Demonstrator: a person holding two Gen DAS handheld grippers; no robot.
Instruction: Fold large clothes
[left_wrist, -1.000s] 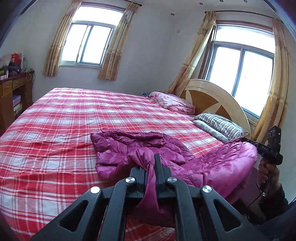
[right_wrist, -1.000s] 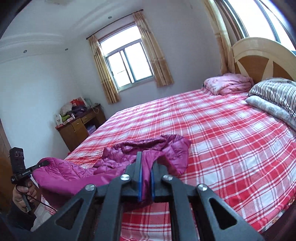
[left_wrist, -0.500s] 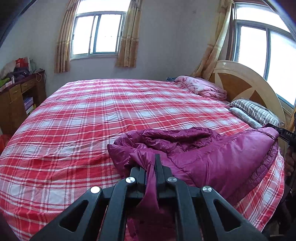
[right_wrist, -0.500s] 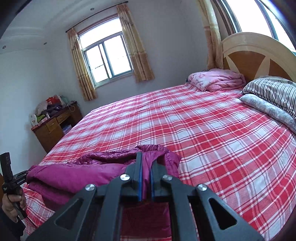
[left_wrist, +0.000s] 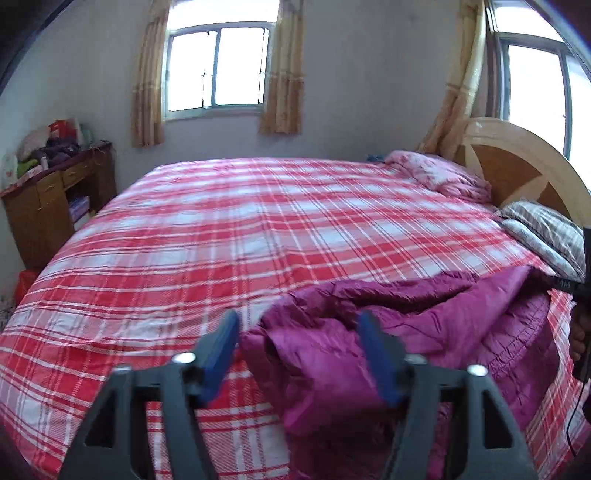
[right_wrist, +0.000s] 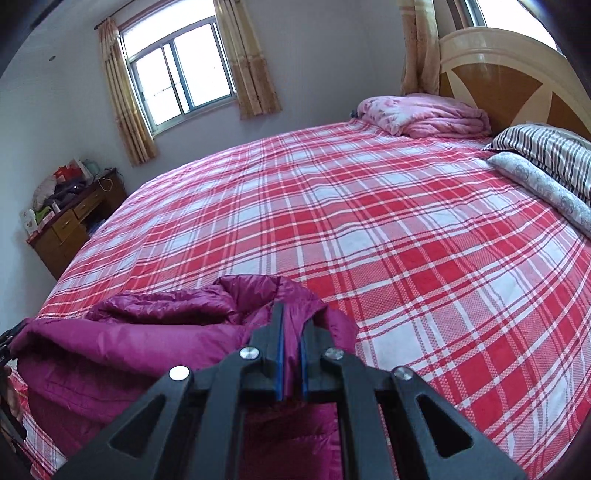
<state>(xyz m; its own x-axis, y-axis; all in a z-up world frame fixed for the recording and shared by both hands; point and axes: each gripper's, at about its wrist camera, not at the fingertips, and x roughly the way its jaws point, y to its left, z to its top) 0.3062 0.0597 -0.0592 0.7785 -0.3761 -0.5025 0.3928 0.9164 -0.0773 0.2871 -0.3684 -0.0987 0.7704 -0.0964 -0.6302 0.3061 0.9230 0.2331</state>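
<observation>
The bed (left_wrist: 236, 236), covered by a red and white plaid sheet, is seen filling both views, with a wooden headboard (right_wrist: 509, 81) at its far right end. A folded pink quilt (right_wrist: 424, 114) and striped pillows (right_wrist: 546, 151) are laid against that headboard. A wooden cabinet (left_wrist: 48, 206) is set at the far left wall, its top heaped with small items too blurred to be told apart. The magenta padded jacket (left_wrist: 424, 332) is spread along the near edge of the bed, part of it hanging over the side; its lower portion is cut off by the frame and hidden behind the gripper bodies.

The left gripper (left_wrist: 299, 347) is held with its blue pads spread wide; its jaws have just been opening, and a fold of the jacket lies between them without being pressed. In the earlier frames that fold was pinched tight there. The right gripper (right_wrist: 291, 354) is pressed together on a strip of the jacket's edge, as it was before. The jacket, earlier lifted and stretched between the two grippers, is now lowered onto the sheet, and both cameras are brought nearer the bed. Only a sliver of the right hand (left_wrist: 578, 339) is shown at the left view's right edge.
</observation>
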